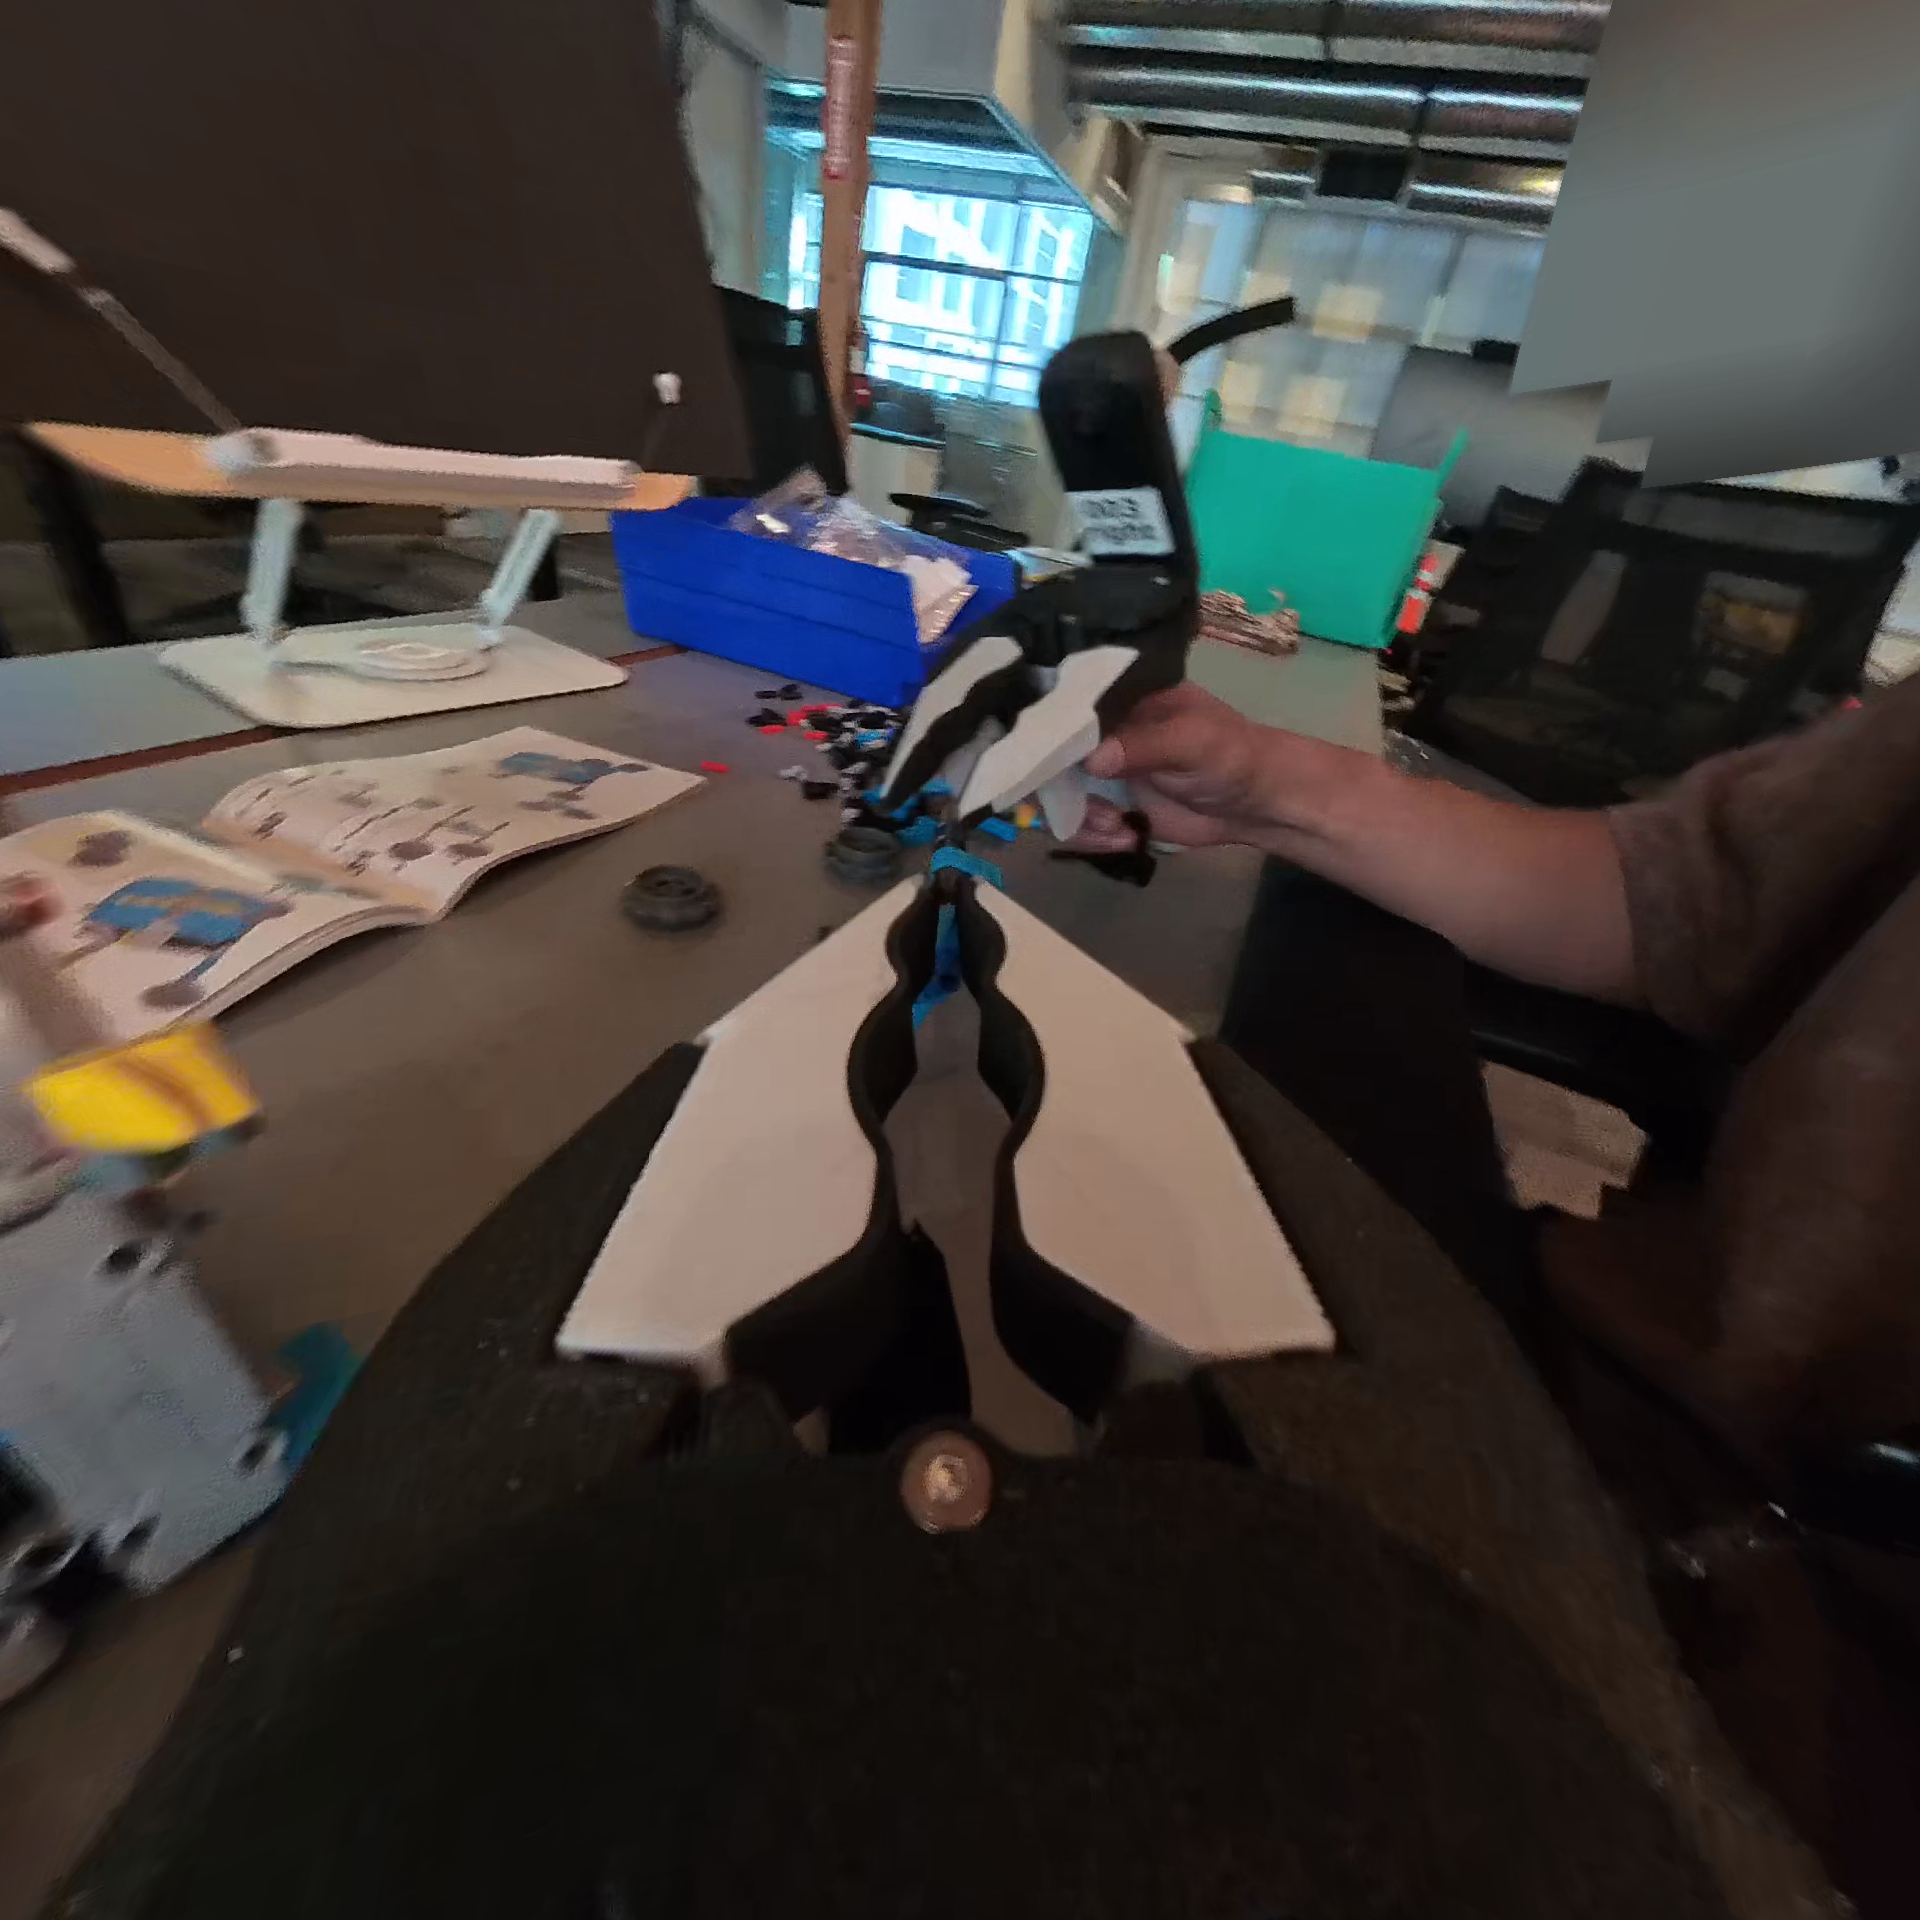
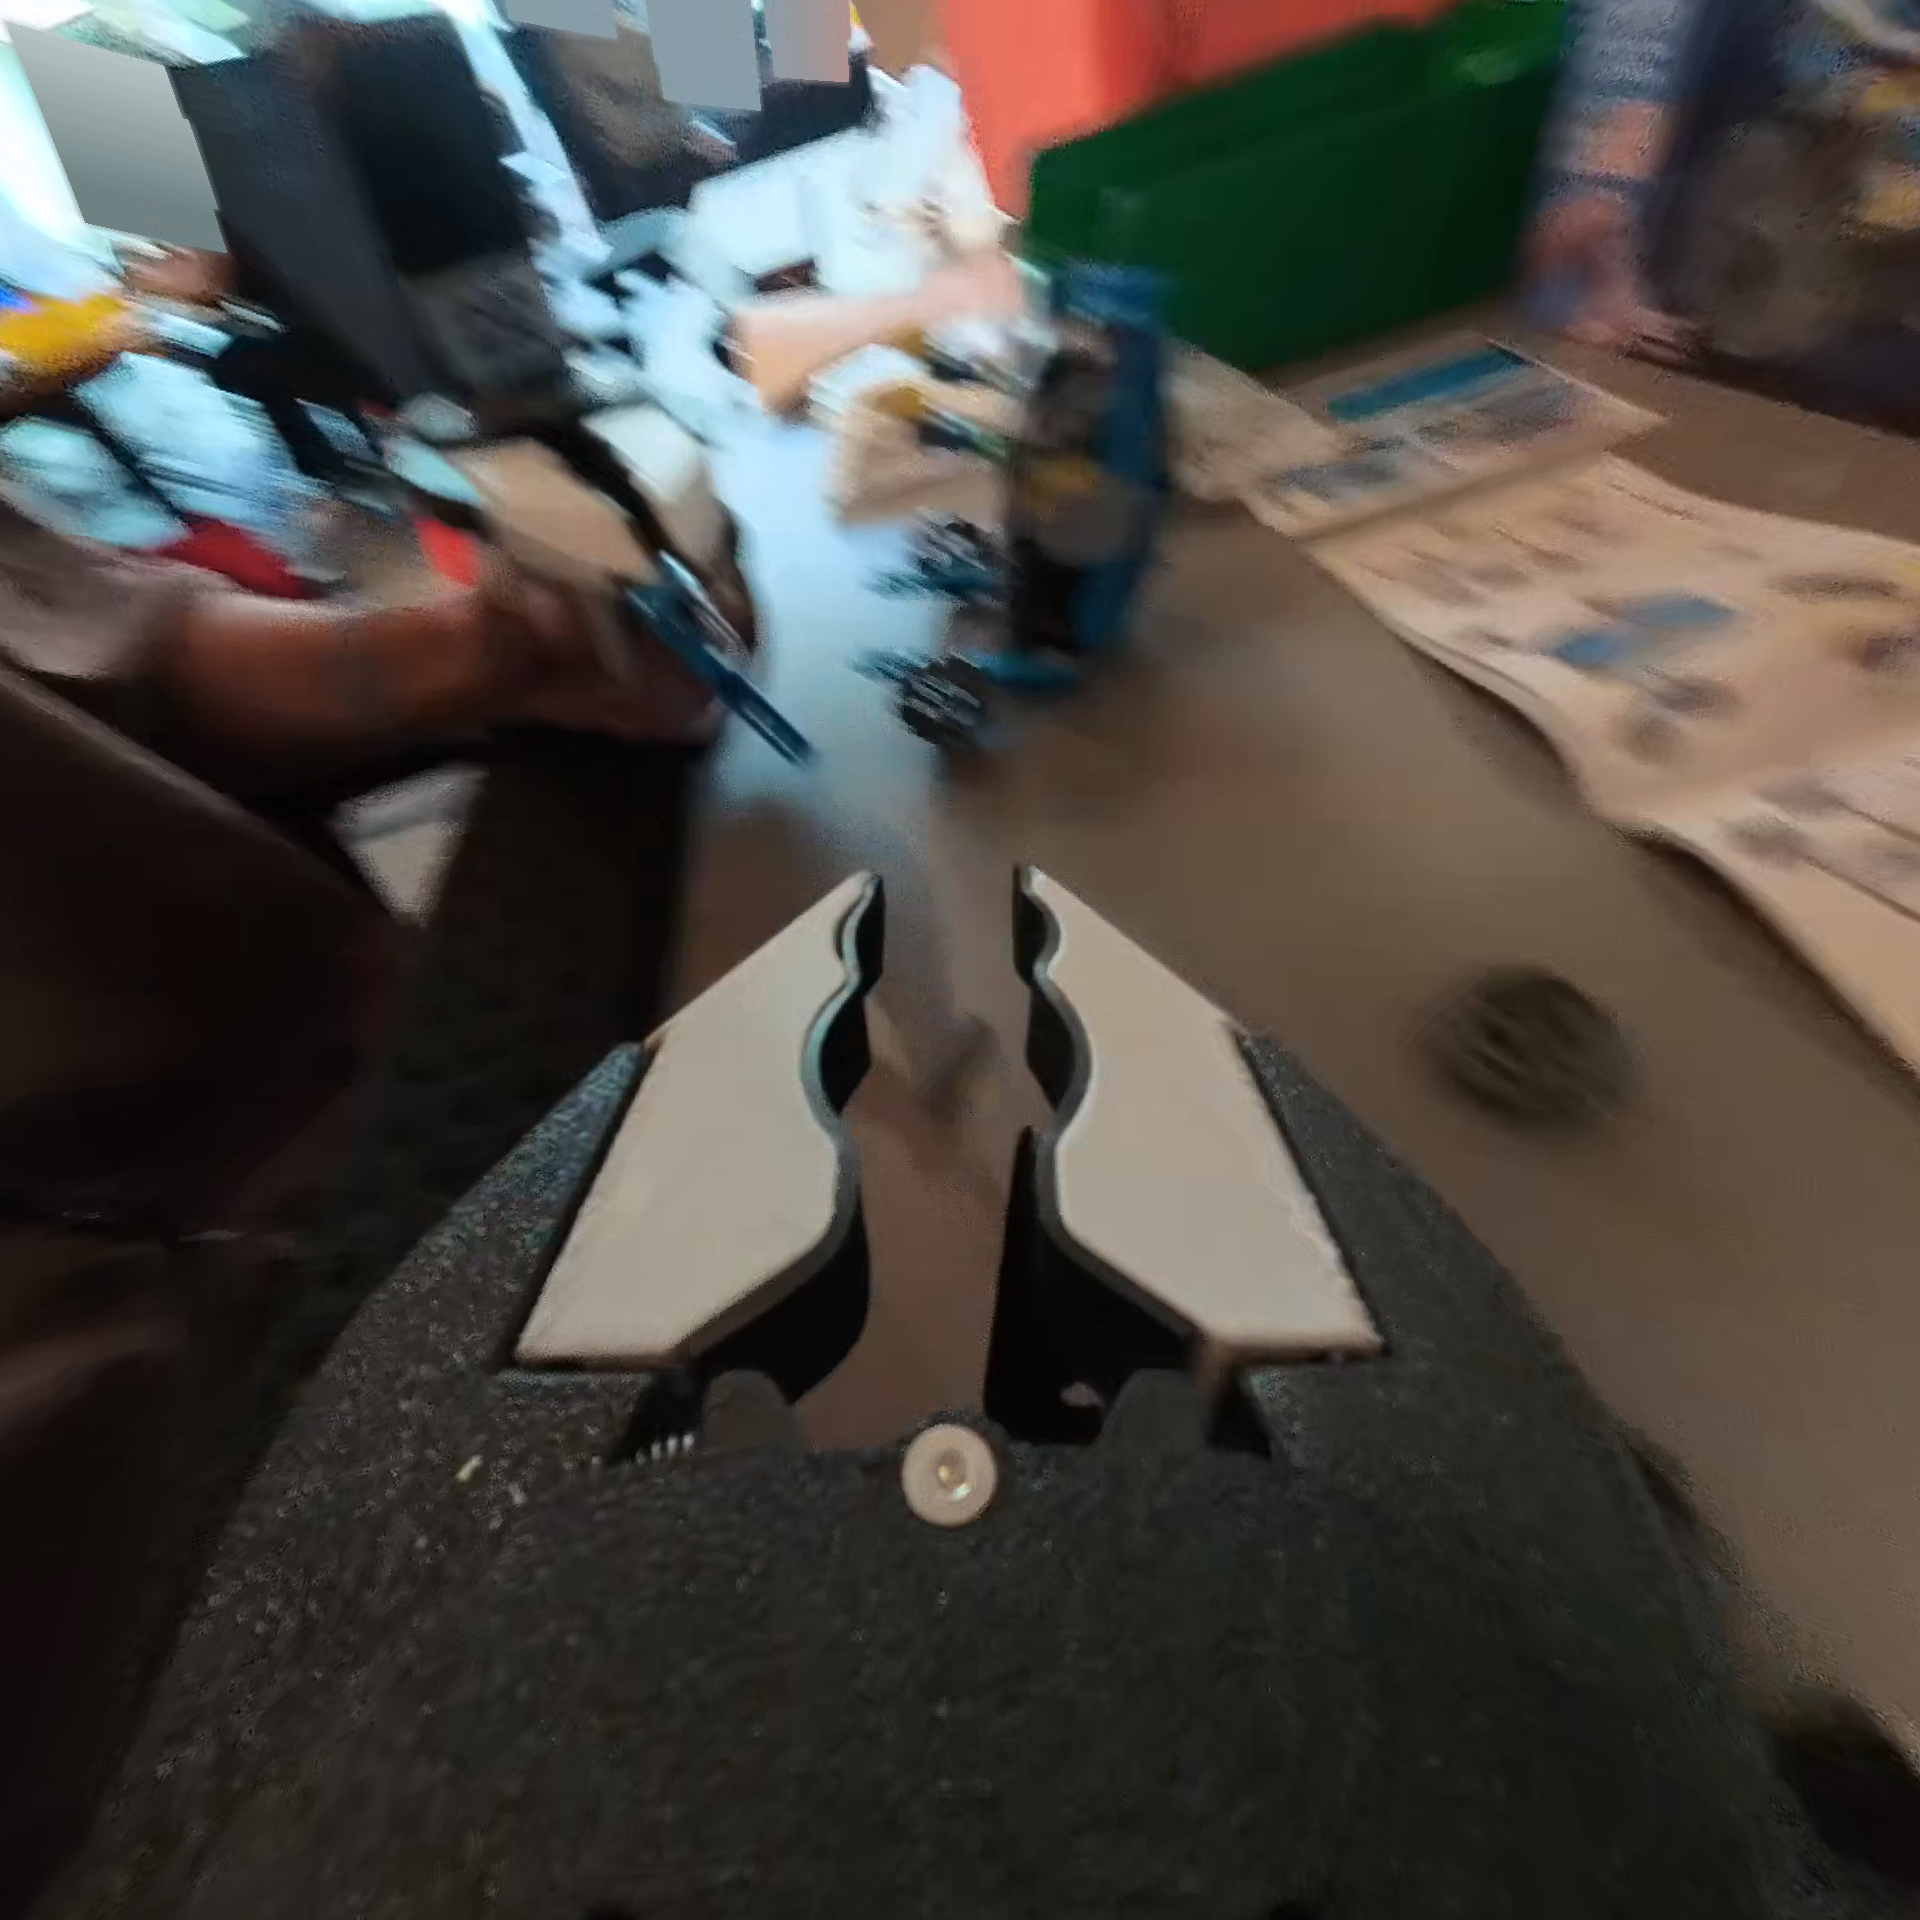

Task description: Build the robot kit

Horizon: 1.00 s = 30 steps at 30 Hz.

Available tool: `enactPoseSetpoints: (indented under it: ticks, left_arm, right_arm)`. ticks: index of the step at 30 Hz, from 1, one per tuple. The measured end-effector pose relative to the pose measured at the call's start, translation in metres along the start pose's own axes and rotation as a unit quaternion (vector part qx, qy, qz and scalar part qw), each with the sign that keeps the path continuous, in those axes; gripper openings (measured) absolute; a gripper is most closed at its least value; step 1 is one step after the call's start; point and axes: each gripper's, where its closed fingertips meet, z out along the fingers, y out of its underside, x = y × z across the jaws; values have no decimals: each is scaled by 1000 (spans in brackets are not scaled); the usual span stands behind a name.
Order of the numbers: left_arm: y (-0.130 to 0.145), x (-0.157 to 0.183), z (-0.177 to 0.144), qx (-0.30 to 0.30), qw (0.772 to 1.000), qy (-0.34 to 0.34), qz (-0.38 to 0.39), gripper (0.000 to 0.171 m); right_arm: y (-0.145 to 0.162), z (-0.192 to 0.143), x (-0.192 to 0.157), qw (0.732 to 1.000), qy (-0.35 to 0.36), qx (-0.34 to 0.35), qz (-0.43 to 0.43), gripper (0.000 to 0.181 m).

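My left gripper [image 1: 948, 896] is shut on a thin blue plastic building piece [image 1: 940, 961] that runs between the jaws and sticks out past the tips. It hangs above the dark table [image 1: 499, 1039]. My right gripper [image 1: 961, 795], held by a hand, points down just beyond it over a pile of small blue, black and red parts [image 1: 842, 732]. In the blurred right wrist view my right gripper [image 2: 948, 883] is open and empty above the table [image 2: 1299, 883]. A partly built blue and black model [image 2: 1081, 499] stands ahead of it. The left gripper with the blue piece [image 2: 717, 665] shows at the left.
An open instruction booklet [image 1: 343, 831] lies at the left, also in the right wrist view [image 2: 1662, 644]. Two dark tyres [image 1: 673, 900] lie on the table, one near my right gripper [image 2: 1527, 1044]. A blue bin [image 1: 790, 603], a white stand [image 1: 395, 665], a green bin [image 2: 1299, 197]. My right fingertips sit around 11 centimeters from my left ones.
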Motion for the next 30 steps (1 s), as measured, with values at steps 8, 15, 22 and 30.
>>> enactPoseSetpoints:
  ticks: [8,15,22,30]
  left_arm:
    - [3,-24,-3,3,998,-35,-58,3]
    - [5,-15,-1,-7,999,-33,-18,3]
    - [2,-22,-4,6,998,-38,-43,3]
    - [1,-21,-4,16,997,-13,-68,3]
  right_arm:
    - [39,-38,76,974,213,-72,12,31]
    - [65,-21,68,971,189,-147,21,27]
    - [64,-10,67,968,195,-156,-4,25]
    - [46,-9,75,972,204,-110,-26,22]
